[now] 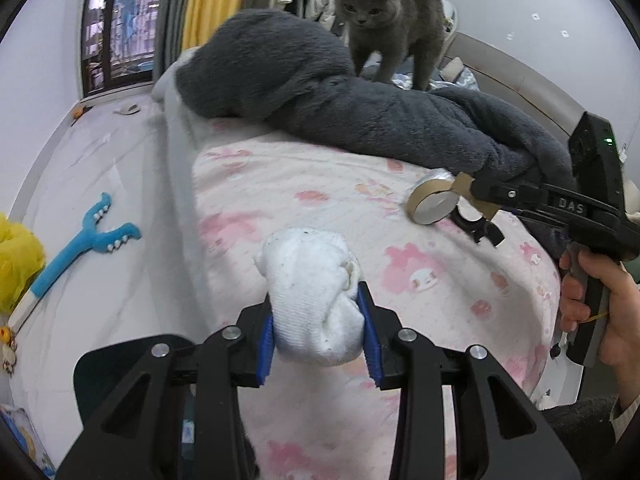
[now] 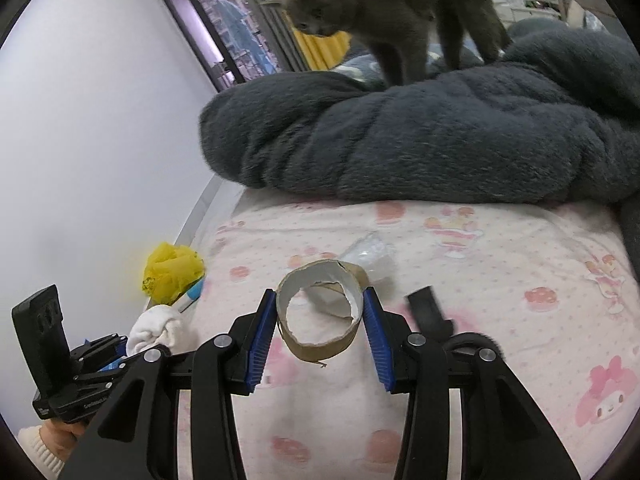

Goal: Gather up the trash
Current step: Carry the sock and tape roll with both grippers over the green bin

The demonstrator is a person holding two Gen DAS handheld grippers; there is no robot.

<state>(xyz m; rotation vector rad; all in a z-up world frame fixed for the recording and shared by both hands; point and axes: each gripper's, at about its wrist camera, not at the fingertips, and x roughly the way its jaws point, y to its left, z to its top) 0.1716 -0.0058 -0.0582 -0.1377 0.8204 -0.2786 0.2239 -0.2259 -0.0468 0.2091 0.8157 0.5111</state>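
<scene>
On the bed (image 2: 500, 280), my left gripper (image 1: 318, 322) holds a sock (image 1: 312, 296) left of my right gripper (image 2: 320, 320), which clasps a cardboard ring (image 2: 320, 312); behind them lies a blanket (image 2: 440, 140), a cat (image 2: 380, 4) standing on it.

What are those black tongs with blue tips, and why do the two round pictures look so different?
No robot here: a person holds a hand-squeezed tool in each hand, and each tool carries a wide-angle camera looking along its own two fingers. That is why each picture is round and shows black arms at the bottom.

The left tool's view shows the left gripper clamped on a balled white sock. At its right edge you see the person's right hand on the other tool.

The right tool's view shows the right gripper clamped on an empty cardboard tape roll.

Both hover over a bed with a pink cartoon-print sheet, a heaped dark grey fleece blanket and a grey cat standing behind it.
</scene>
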